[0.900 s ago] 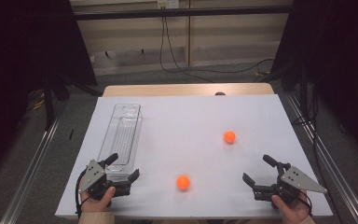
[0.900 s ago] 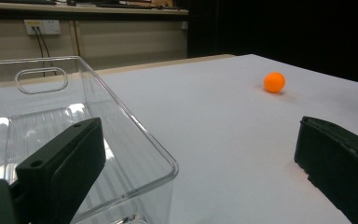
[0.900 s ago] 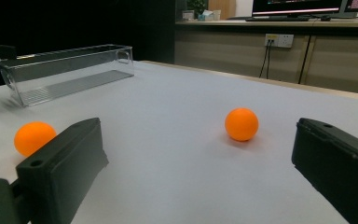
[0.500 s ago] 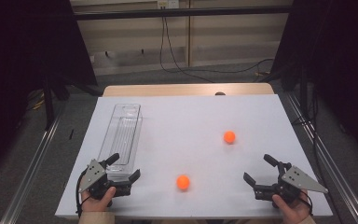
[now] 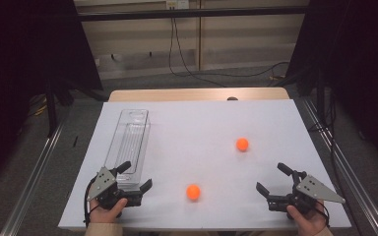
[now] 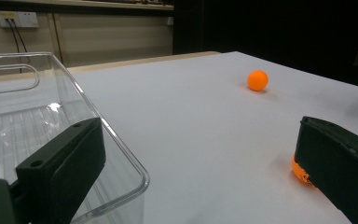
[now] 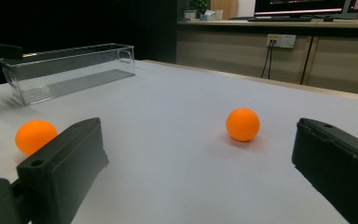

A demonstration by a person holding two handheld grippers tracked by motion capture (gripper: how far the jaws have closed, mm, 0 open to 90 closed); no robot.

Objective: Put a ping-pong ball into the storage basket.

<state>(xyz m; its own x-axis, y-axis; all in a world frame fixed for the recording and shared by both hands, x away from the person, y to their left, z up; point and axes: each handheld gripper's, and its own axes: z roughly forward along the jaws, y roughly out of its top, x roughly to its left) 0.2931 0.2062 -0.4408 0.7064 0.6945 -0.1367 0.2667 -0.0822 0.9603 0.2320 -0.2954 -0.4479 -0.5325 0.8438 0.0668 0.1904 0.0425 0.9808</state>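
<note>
We note both pairs of fingers parted wide with nothing between them: the left gripper (image 5: 134, 177) rests at the near left edge of the worktop (image 5: 197, 128), the right gripper (image 5: 274, 178) at the near right edge. Working outward from the left gripper, its one finger (image 6: 63, 161) stands in front of the near end wall of the clear tray (image 5: 128, 145), which lies just beside it; the tray's long axis runs away from the person toward the far edge. The near ball (image 5: 193, 191) lies to the inner side of the left gripper, between the two grippers and somewhat closer to the left one by our reading. The far ball (image 5: 242, 144) sits farther out, ahead of the right gripper and toward the middle, well apart from the tray. We judge each hand is placed for the ball on its own side. The left gripper view has the near ball half hidden behind its other finger (image 6: 340, 163), whereas the right gripper view gives both balls whole, near ball (image 7: 36, 136) and far ball (image 7: 243, 124), with the tray (image 7: 70, 70) beyond them.
</note>
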